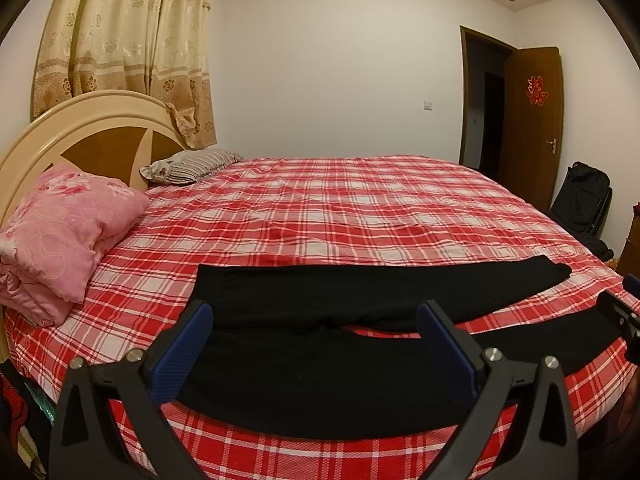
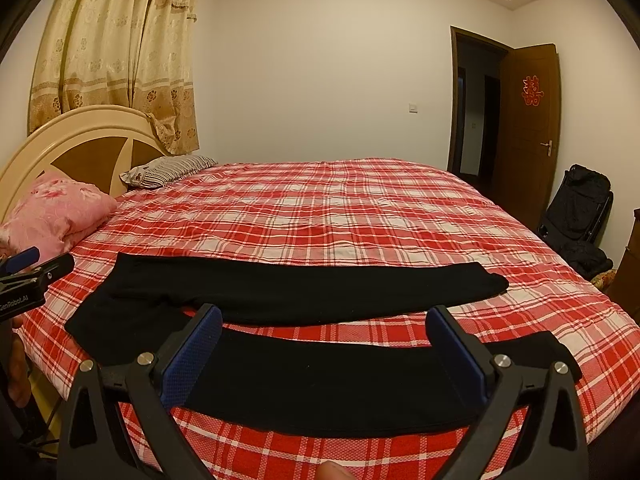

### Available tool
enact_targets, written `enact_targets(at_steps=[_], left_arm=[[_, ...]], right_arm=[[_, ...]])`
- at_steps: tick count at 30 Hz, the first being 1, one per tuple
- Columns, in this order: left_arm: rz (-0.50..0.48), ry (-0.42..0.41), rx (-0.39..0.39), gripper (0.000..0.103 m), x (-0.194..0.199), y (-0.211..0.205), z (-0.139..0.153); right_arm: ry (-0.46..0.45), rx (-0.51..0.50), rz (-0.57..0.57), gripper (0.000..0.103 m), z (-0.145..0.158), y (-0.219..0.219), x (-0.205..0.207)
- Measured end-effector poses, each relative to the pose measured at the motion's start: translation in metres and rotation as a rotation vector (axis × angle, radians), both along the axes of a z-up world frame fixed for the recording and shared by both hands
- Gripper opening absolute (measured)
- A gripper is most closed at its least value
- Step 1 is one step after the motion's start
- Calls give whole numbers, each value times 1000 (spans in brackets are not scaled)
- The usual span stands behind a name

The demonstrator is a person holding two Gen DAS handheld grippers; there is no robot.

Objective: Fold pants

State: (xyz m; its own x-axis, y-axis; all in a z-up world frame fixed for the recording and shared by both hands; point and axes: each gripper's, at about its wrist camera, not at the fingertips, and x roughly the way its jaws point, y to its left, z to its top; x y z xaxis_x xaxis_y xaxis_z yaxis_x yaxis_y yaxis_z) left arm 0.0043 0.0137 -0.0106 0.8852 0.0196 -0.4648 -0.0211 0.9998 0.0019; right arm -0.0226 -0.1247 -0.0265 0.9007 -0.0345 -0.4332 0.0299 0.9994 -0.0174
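Note:
Black pants lie spread flat on the red plaid bed, waist to the left, the two legs running right with a strip of bedsheet between them. My left gripper is open and empty above the near leg close to the crotch. My right gripper is open and empty above the near leg farther right. The far leg ends at a cuff. Each gripper shows at the edge of the other's view, the right gripper and the left gripper.
A folded pink quilt and a striped pillow lie by the headboard at the left. A black bag on a chair stands by the open brown door at the right.

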Motion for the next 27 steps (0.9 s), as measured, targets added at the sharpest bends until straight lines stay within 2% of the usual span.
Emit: enact_targets(at_steps=[27], left_arm=[[-3, 25, 0, 103, 4, 0, -9]], right_arm=[[37, -15, 18, 102, -11, 9, 7]])
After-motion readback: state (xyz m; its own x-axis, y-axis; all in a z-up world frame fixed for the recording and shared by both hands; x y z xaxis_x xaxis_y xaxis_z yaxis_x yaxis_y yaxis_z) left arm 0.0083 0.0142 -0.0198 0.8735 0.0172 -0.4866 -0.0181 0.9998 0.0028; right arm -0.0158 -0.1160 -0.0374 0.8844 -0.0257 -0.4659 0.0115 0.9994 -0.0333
